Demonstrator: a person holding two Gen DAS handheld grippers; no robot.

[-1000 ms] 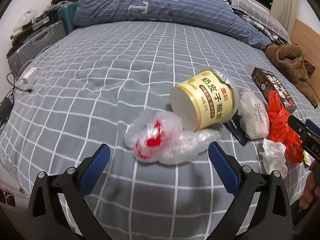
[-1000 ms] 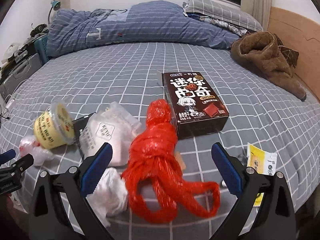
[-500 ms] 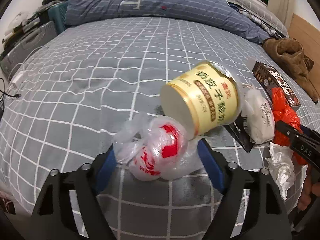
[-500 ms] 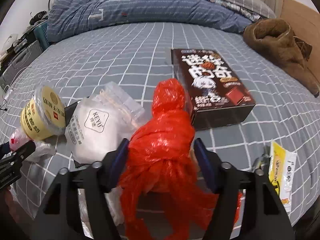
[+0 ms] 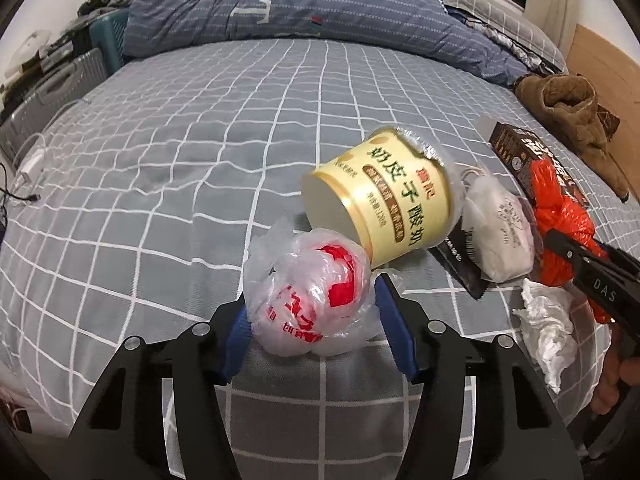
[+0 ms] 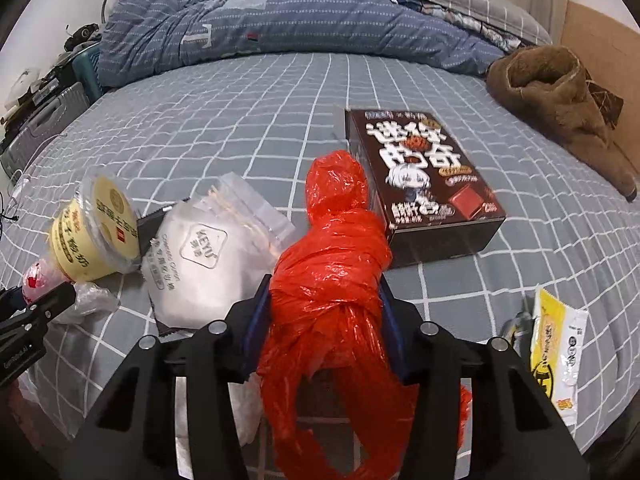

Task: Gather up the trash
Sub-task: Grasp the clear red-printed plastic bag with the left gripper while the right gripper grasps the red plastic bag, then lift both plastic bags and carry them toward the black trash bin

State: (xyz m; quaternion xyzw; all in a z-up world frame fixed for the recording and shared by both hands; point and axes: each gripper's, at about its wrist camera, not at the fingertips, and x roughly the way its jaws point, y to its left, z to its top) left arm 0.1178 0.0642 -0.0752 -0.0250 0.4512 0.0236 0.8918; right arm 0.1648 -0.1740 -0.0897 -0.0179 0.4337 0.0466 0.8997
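In the left wrist view, the left gripper (image 5: 312, 316) is clamped on a crumpled clear plastic bag (image 5: 308, 300) with red printing, its blue pads pressing the bag from both sides just above the grey checked bedsheet (image 5: 160, 168). Right behind the bag a yellow yogurt cup (image 5: 384, 204) lies on its side, touching it; the label carries Chinese characters ending in 酸奶. Next to the cup lie a flat black wrapper (image 5: 460, 264), a white face mask in a clear packet (image 5: 500, 232) and, nearer the camera, a crumpled white tissue (image 5: 548, 328). The other tool, marked "DAS", enters from the right edge at a red plastic bag (image 5: 560, 216). In the right wrist view, the right gripper (image 6: 324, 328) is closed tightly around that knotted red bag (image 6: 332, 280), which hides most of the space between the fingers. The mask packet (image 6: 200, 256) reads "KEYU". Only this view shows the top of the dark brown chocolate box (image 6: 420, 184) with large Chinese lettering and a cartoon figure, and a yellow sachet (image 6: 556, 344) at the right. A brown fleece garment (image 6: 560, 100) and a blue quilt (image 6: 300, 20) lie farther back.
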